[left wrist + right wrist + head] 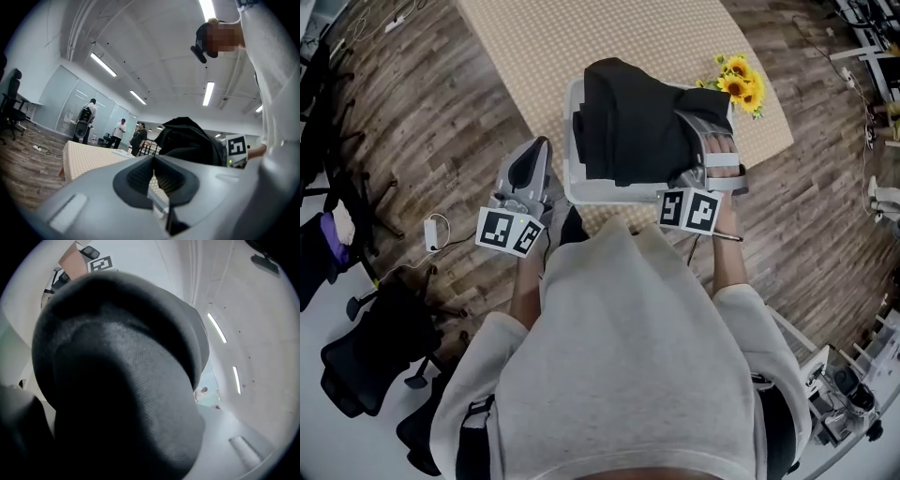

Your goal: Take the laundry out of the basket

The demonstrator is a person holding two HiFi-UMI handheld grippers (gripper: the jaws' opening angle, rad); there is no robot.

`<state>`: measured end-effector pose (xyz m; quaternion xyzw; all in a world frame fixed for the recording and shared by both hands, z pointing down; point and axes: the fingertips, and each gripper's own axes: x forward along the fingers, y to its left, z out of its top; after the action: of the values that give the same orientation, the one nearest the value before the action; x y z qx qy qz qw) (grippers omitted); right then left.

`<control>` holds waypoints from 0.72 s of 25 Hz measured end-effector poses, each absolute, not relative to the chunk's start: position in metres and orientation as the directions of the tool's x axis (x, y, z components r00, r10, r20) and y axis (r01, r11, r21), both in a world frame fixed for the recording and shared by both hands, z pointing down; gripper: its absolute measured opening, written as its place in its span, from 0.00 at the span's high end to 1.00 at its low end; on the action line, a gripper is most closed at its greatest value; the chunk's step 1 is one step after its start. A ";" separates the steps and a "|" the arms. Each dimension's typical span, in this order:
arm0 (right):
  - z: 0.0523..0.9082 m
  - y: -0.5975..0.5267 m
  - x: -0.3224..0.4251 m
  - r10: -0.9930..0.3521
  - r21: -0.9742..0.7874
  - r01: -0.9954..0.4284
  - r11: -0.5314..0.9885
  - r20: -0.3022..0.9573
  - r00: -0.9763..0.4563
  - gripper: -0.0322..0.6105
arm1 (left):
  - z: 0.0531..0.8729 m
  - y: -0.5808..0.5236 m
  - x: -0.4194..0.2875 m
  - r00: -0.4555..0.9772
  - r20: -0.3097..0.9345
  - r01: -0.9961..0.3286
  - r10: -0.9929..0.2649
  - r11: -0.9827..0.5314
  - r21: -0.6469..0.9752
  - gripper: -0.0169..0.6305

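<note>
Far left: left gripper [523, 183] idle just beside the basket [572, 169], fingers pressed together on nothing. Centre: basket on the tan tabletop [525, 56], with a black garment [628, 117] heaped in it and rising above the rim, not yet out. Right: right gripper [712, 150] buried in the garment's right side, fingers seemingly pinching a thick fold. To do the lift well: keep the pinch firm, raise straight up until well clear of the rim, and bring the idle gripper in to steady the basket wall or gather the hanging cloth, to stop the basket from riding up too. Then swing toward bare tabletop, away from the sunflowers [739, 84] at the far right. Hard to read: right gripper view almost wholly filled by dark cloth, with only one grey finger on show, so depth of grip unclear. Basket's inside and any further laundry hidden under the garment.
</note>
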<state>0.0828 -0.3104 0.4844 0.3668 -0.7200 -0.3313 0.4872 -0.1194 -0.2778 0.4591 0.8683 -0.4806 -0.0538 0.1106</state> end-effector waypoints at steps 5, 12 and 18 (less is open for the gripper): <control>0.496 -0.306 0.095 -0.843 0.799 -0.275 0.535 0.483 -0.237 0.69 | 0.449 -0.277 -0.101 0.562 0.007 -0.807 -0.827 -0.546 0.225 0.96; 0.498 -0.301 0.097 -0.838 0.754 -0.368 0.544 0.472 -0.274 0.68 | 0.445 -0.274 -0.093 0.568 0.007 -0.806 -0.823 -0.555 0.205 0.96; 0.460 -0.301 0.108 -0.826 0.189 -0.820 0.540 0.304 -0.474 0.69 | 0.426 -0.270 -0.079 0.573 -0.020 -0.806 -0.819 -0.568 0.169 0.96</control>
<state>0.1077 -0.3012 0.4599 0.4795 -0.8585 -0.0086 0.1818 -0.0787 -0.2695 0.4264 0.8840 -0.4596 -0.0481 0.0705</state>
